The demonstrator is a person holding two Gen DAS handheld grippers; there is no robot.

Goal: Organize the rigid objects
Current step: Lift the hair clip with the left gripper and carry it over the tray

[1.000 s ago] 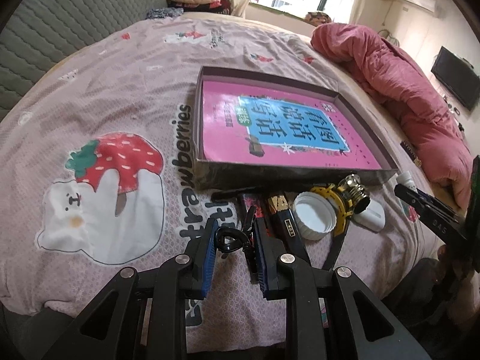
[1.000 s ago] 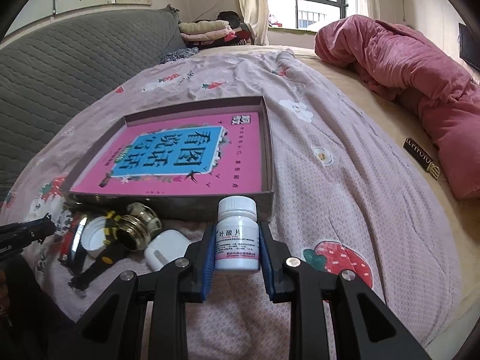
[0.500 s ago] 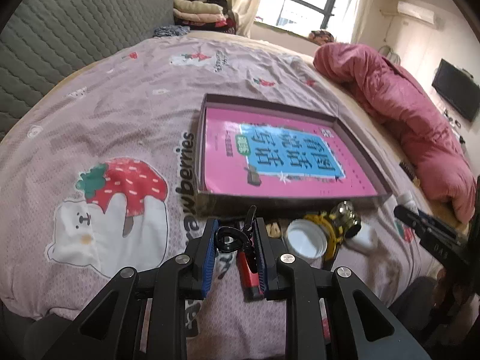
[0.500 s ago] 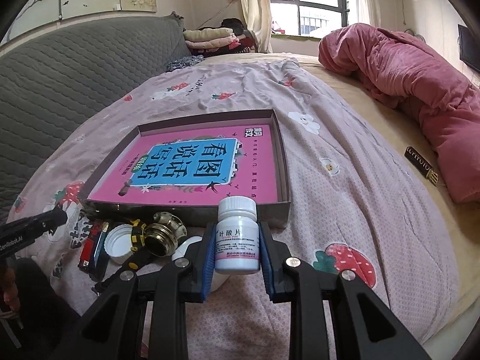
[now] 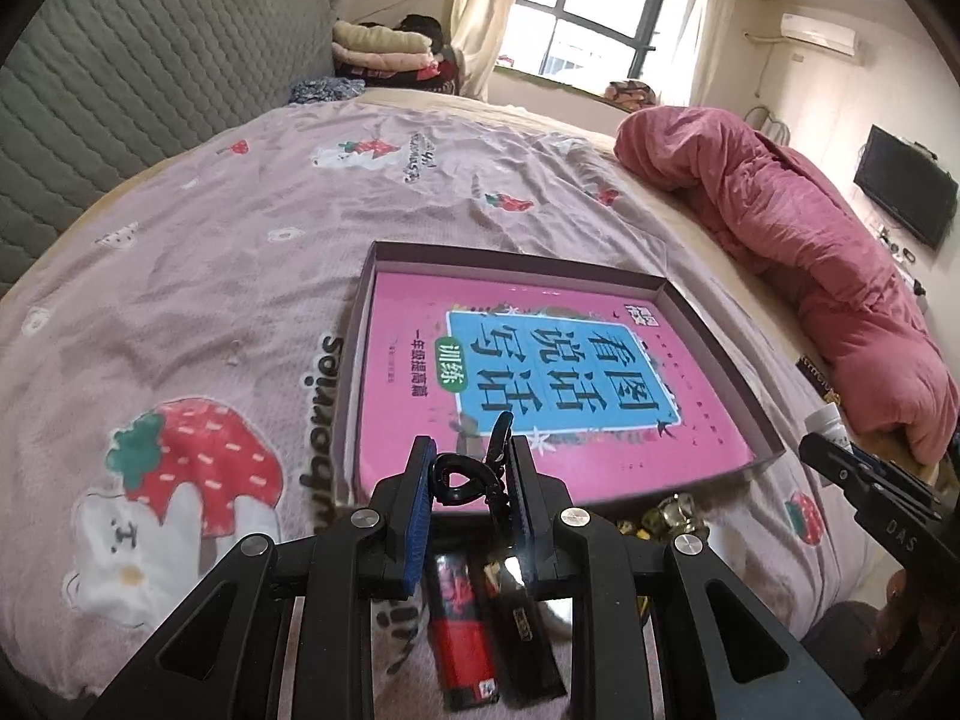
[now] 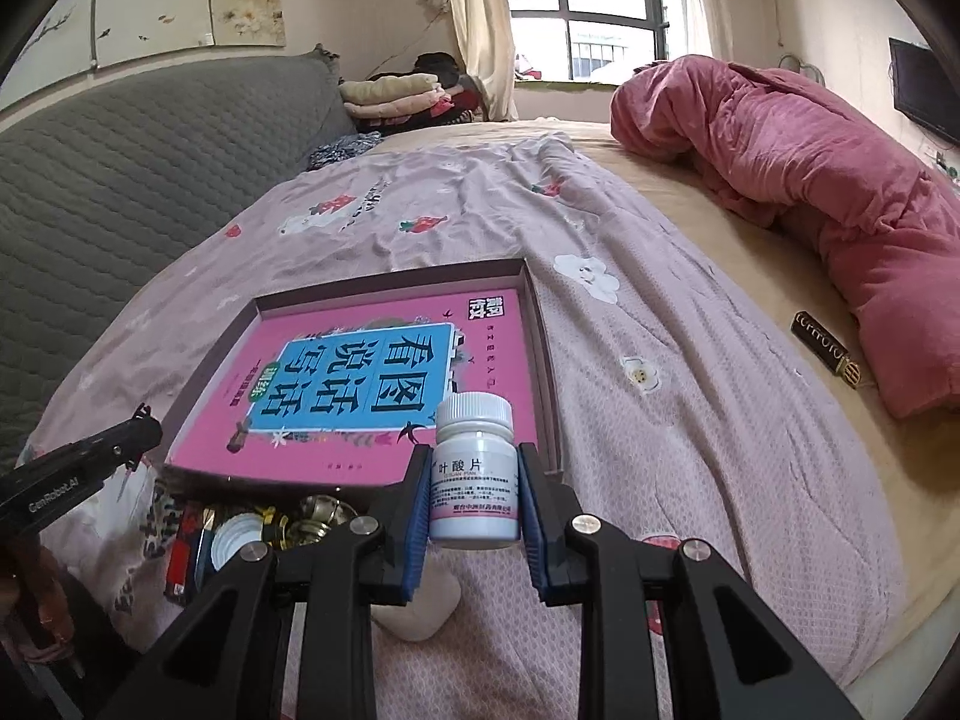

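While a small black metal binder clip (image 5: 465, 476) is clamped in left tongs (image 5: 470, 495) and a white plastic pill bottle (image 6: 474, 476) in right tongs (image 6: 474, 495), nothing is yet placed in the shallow grey cardboard tray (image 5: 714, 333); lighters, cap, bulb left on bed

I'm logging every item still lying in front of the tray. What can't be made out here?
- Yellow-and-brass object, left wrist view: half hidden by the left gripper.
- White case, right wrist view: covered by the right gripper and its pill bottle.
- Bottle's small print: too small.
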